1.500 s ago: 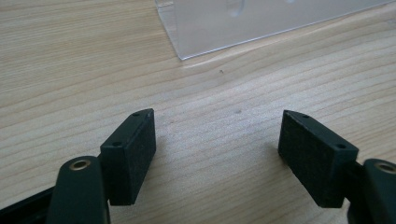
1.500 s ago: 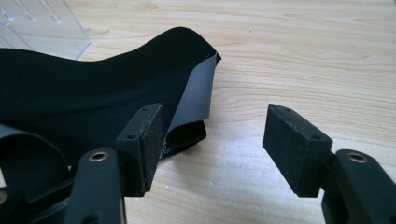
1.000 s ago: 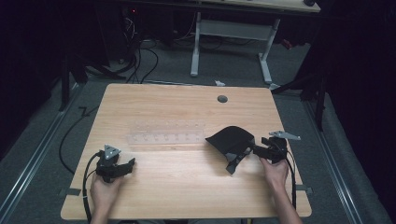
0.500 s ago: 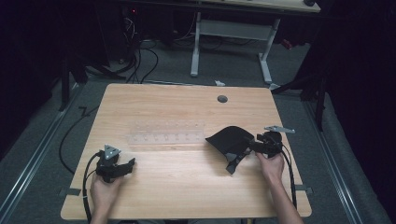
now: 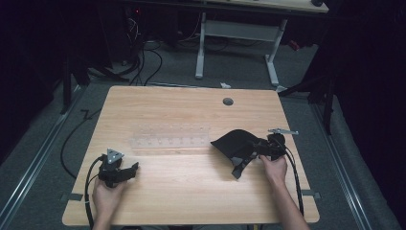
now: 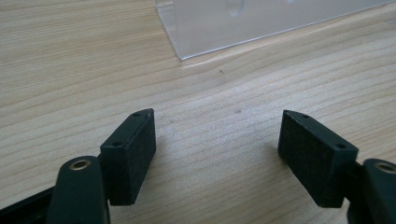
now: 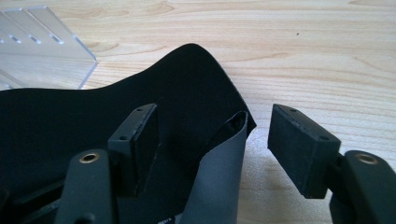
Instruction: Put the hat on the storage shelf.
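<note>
Near the desk's right edge, the limp, light black fabric pouch [image 7: 187, 107] lay between the spread right gripper [image 7: 212, 140], jaws just narrowing; its folded hem looked graspable.

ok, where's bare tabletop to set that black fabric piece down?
Free: the far strip between the clear acrylic rack and the round grommet hole, and the near middle between the left gripper and right gripper. Crowded: the right side, where the black fabric piece lies.
</note>
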`<state>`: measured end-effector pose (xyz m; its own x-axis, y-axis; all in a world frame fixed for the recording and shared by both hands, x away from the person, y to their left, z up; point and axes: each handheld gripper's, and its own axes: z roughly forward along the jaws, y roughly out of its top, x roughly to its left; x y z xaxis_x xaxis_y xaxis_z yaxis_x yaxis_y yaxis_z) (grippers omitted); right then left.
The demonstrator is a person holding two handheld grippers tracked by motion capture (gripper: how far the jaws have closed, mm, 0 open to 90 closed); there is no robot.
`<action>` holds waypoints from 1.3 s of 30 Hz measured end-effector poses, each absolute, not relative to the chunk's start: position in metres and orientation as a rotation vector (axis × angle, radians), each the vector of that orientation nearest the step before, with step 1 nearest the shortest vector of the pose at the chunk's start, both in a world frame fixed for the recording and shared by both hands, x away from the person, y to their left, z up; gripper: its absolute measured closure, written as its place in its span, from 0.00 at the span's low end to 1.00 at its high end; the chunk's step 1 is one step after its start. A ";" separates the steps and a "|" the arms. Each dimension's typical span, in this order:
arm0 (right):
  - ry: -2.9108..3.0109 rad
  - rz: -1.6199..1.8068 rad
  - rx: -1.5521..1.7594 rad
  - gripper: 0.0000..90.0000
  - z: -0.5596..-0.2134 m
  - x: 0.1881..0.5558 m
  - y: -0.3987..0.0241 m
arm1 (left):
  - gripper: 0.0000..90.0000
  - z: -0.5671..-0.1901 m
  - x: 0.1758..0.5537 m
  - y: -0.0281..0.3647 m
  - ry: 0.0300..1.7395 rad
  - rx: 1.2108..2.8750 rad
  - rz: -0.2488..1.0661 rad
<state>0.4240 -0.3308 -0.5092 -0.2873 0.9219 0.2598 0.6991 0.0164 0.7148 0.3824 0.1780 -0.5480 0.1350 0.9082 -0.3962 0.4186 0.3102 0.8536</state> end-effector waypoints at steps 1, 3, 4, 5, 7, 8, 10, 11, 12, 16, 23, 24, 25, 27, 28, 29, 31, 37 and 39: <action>2.021 1.147 1.674 0.40 -0.511 0.425 -0.331 | 0.31 -0.548 0.382 0.178 1.471 1.290 0.556; 2.025 1.161 1.677 0.43 -0.511 0.425 -0.331 | 0.31 -0.548 0.382 0.178 1.471 1.289 0.556; 2.028 1.170 1.679 0.44 -0.512 0.425 -0.331 | 0.31 -0.548 0.382 0.178 1.471 1.290 0.556; 2.028 1.170 1.679 0.44 -0.512 0.425 -0.331 | 0.31 -0.548 0.382 0.178 1.471 1.290 0.556; 2.034 1.186 1.679 0.49 -0.513 0.426 -0.331 | 0.31 -0.548 0.382 0.178 1.471 1.289 0.557; 2.037 1.185 1.684 0.51 -0.513 0.426 -0.331 | 0.31 -0.548 0.382 0.178 1.471 1.290 0.557; 2.048 1.192 1.687 0.55 -0.514 0.426 -0.331 | 0.31 -0.548 0.382 0.178 1.471 1.290 0.556; 2.059 1.195 1.685 0.59 -0.515 0.426 -0.331 | 0.31 -0.548 0.382 0.178 1.471 1.290 0.556; 2.059 1.195 1.685 0.59 -0.515 0.426 -0.331 | 0.31 -0.548 0.382 0.178 1.471 1.290 0.556; 2.070 1.234 1.691 0.67 -0.515 0.425 -0.334 | 0.31 -0.548 0.382 0.178 1.471 1.290 0.556; 2.093 1.319 1.677 0.81 -0.512 0.422 -0.342 | 0.31 -0.548 0.382 0.178 1.471 1.290 0.556; 2.090 1.350 1.681 0.84 -0.513 0.420 -0.345 | 0.31 -0.548 0.382 0.178 1.471 1.290 0.556; 2.087 1.366 1.675 0.85 -0.513 0.418 -0.346 | 0.31 -0.548 0.382 0.178 1.470 1.290 0.556; 2.089 1.383 1.665 0.87 -0.513 0.417 -0.348 | 0.31 -0.548 0.382 0.178 1.470 1.290 0.556; 2.089 1.383 1.665 0.87 -0.513 0.417 -0.348 | 0.31 -0.548 0.382 0.178 1.470 1.290 0.556; 2.088 1.402 1.662 0.89 -0.513 0.415 -0.350 | 0.31 -0.548 0.382 0.178 1.470 1.291 0.556; 2.093 1.411 1.654 0.90 -0.512 0.414 -0.350 | 0.31 -0.548 0.382 0.178 1.470 1.291 0.556; 2.103 1.431 1.639 0.93 -0.506 0.409 -0.350 | 0.31 -0.548 0.382 0.178 1.468 1.292 0.556; 2.102 1.438 1.635 0.94 -0.505 0.408 -0.350 | 0.31 -0.548 0.382 0.178 1.467 1.295 0.555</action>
